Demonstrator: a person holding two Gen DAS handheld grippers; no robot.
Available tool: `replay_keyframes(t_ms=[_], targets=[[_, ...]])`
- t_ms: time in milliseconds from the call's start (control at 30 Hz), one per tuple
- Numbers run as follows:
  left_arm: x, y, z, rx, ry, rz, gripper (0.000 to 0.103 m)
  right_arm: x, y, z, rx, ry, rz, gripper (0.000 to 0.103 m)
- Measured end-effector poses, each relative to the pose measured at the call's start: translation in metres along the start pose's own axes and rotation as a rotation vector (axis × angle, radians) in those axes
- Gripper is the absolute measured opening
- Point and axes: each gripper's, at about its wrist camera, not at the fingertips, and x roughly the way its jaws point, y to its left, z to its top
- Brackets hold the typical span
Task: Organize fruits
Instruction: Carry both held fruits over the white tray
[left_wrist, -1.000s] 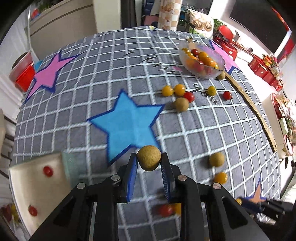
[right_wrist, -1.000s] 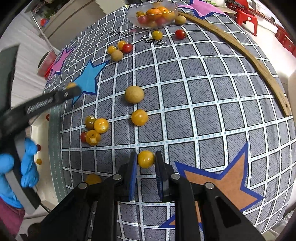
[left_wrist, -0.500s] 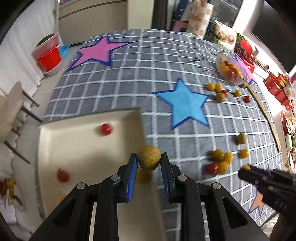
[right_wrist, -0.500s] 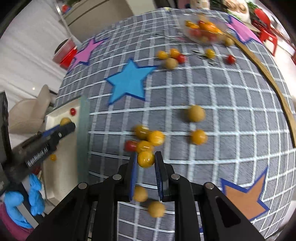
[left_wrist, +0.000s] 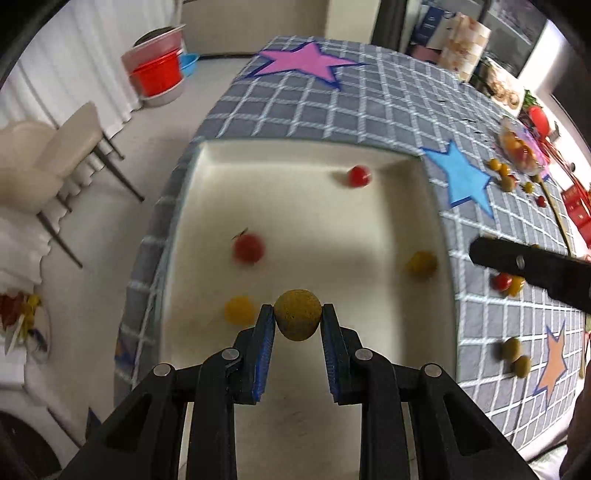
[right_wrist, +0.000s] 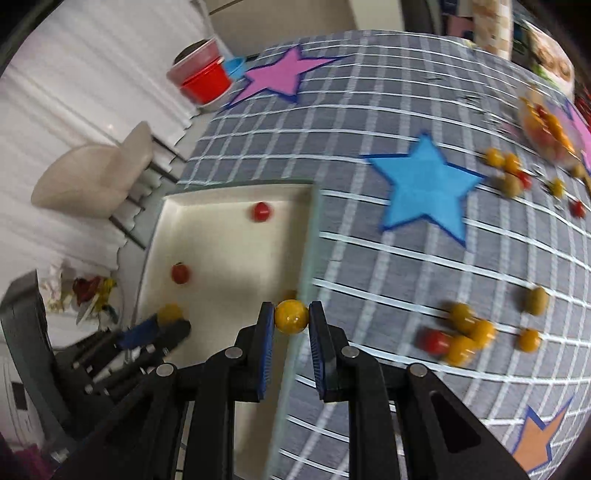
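My left gripper (left_wrist: 297, 317) is shut on a rough brownish-yellow round fruit (left_wrist: 297, 319) and hangs over the cream tray (left_wrist: 306, 155). In the tray lie two red tomatoes (left_wrist: 248, 248) (left_wrist: 358, 176) and two yellow ones (left_wrist: 239, 309) (left_wrist: 422, 263). My right gripper (right_wrist: 291, 316) is shut on a glossy yellow tomato (right_wrist: 291, 316) above the tray's right rim (right_wrist: 309, 236). The left gripper (right_wrist: 162, 328) shows in the right wrist view, low over the tray's near left part. Loose fruits (right_wrist: 461, 332) lie on the checked cloth to the right.
A clear bowl of fruit (right_wrist: 546, 125) stands at the table's far right, with several loose fruits (right_wrist: 511, 177) beside it. A beige chair (left_wrist: 55, 155) and red tubs (left_wrist: 157, 75) stand on the floor left of the table. Blue and pink stars mark the cloth.
Both grippers have travelled left across the cloth, each still holding its fruit. The left one now hangs over the tray; the right one has reached the tray's right rim.
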Motion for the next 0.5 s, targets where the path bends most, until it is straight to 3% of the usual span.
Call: replay_keyframes(t_ms=[267, 500], targets=[[0.007, 0.026, -0.023, -0.046, 0.026, 0.030, 0.027, 0.047, 0.041, 0.005, -0.086, 0.082, -0.009, 0.020], [0.015, 0.028, -0.032, -0.035, 0.029, 0.046, 0.027, 0.068, 0.048, 0.012, -0.109, 0.100, -0.068, 0.021]])
